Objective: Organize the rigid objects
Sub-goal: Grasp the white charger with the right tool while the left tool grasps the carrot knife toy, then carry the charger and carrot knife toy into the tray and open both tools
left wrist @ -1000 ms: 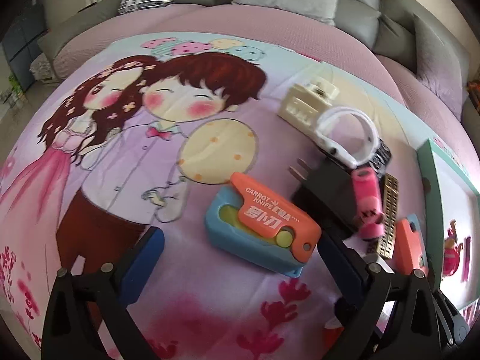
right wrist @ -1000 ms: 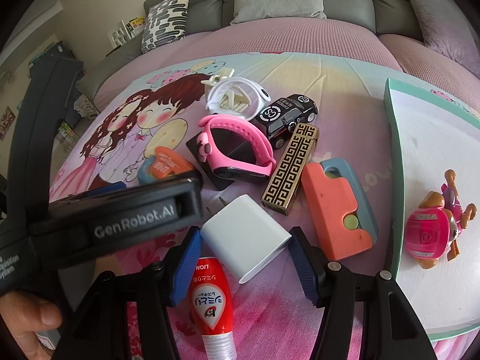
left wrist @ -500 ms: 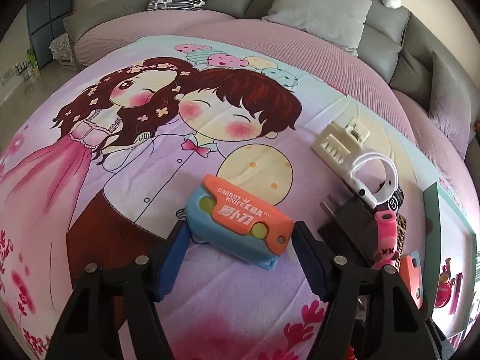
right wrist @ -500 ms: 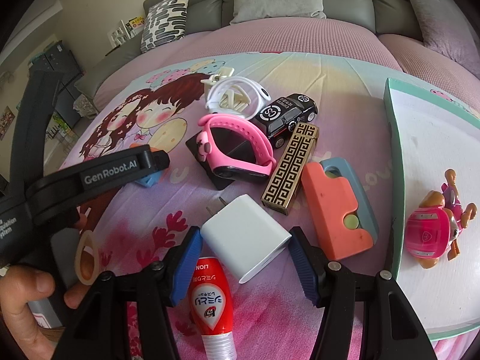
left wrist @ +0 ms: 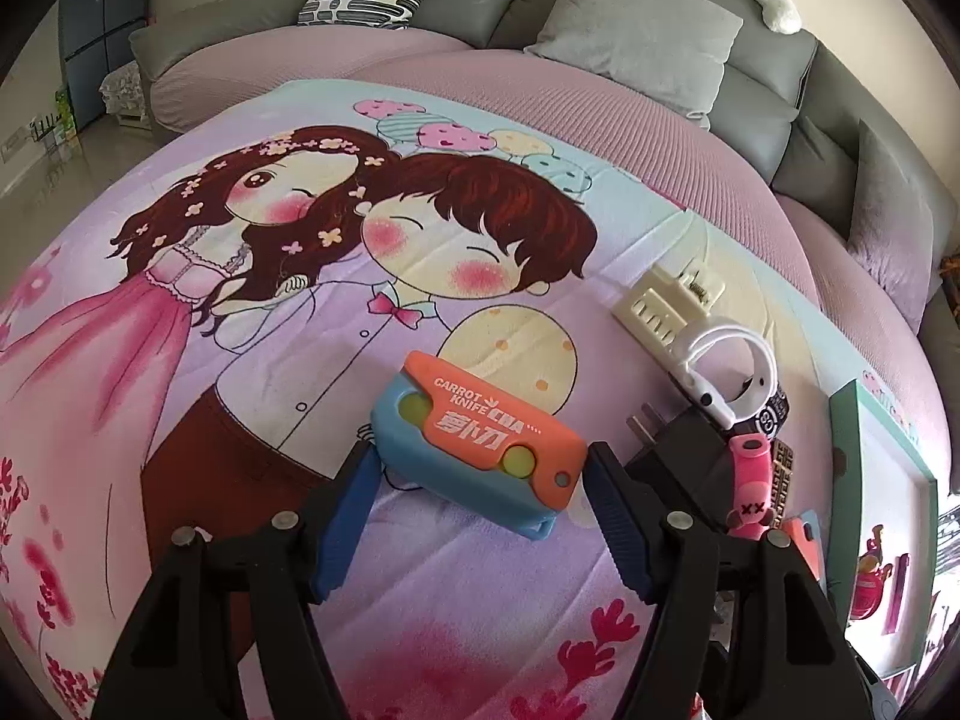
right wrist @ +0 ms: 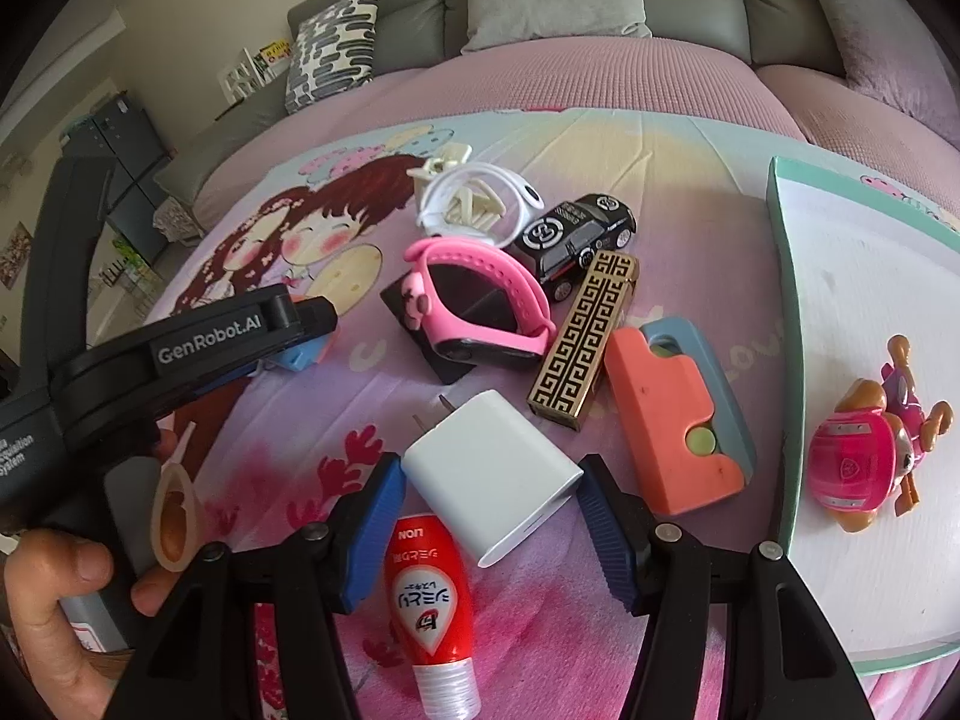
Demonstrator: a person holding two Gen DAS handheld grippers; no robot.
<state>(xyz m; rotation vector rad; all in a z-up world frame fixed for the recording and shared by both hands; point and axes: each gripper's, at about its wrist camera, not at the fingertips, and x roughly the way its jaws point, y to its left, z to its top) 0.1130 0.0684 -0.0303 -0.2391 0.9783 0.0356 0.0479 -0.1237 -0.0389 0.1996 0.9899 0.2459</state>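
Observation:
In the left wrist view, an orange and blue carrot knife toy (left wrist: 477, 445) lies on the cartoon blanket (left wrist: 252, 360), between the open fingers of my left gripper (left wrist: 480, 516), which sit at its two ends. In the right wrist view, my right gripper (right wrist: 489, 531) is open around a white charger block (right wrist: 489, 474), its pads beside the block's sides. A second orange and blue knife toy (right wrist: 678, 414) lies to its right. A pink toy figure (right wrist: 870, 456) lies on the white tray (right wrist: 840, 570) with the teal rim.
A red tube (right wrist: 429, 606) lies under the right gripper. A pink watch (right wrist: 480, 306) on a black charger, a gold patterned case (right wrist: 585, 336), a black toy car (right wrist: 573, 237), a white band (right wrist: 480, 204) and a cream clip (left wrist: 660, 300) form a pile. The left gripper's body (right wrist: 180, 348) is at left.
My left gripper has moved forward and its fingers have narrowed to bracket the carrot knife toy. The right gripper has stayed still around the white charger.

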